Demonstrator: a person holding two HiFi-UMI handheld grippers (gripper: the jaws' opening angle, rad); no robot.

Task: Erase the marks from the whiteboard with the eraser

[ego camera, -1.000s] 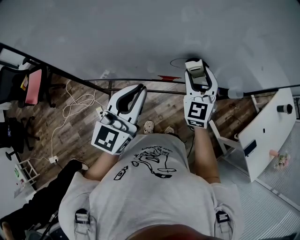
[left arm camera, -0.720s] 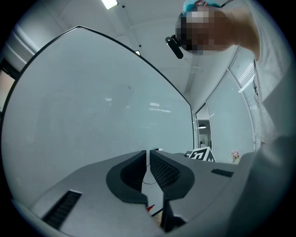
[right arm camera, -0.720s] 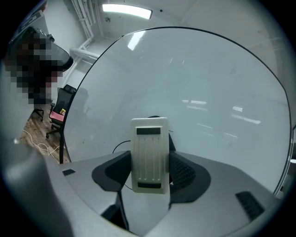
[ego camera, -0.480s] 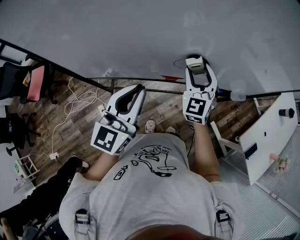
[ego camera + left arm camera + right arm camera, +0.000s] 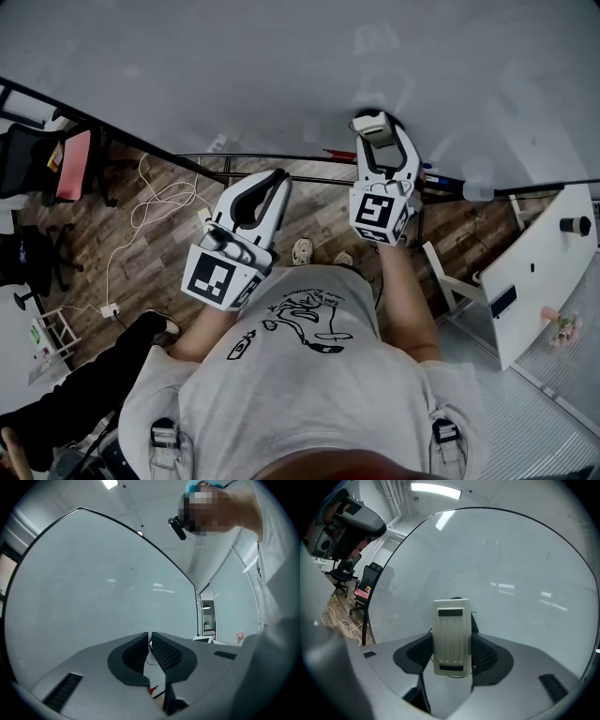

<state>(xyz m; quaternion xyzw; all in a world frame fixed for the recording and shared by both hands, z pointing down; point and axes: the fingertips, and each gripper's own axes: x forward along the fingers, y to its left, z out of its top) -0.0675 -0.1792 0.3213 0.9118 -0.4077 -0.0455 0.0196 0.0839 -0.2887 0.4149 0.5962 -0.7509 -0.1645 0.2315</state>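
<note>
Cream plastic eraser [image 5: 451,630], clamped in our right gripper [image 5: 451,656], meets a thin dark mark [image 5: 473,611] on the glossy whiteboard [image 5: 234,66]; next, probably, sweep across it; left gripper [image 5: 150,641] closed, empty.

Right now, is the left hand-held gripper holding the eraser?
No, the left hand-held gripper is shut on nothing; the right hand-held gripper holds the eraser.

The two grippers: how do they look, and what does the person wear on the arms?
Both the left gripper and the right gripper have white shells with black inner edges; each carries a cube with black-and-white square markers. The fingers are dark grey, with ribbed faces. The person wears a grey T-shirt with a black drawing and short sleeves.
</note>
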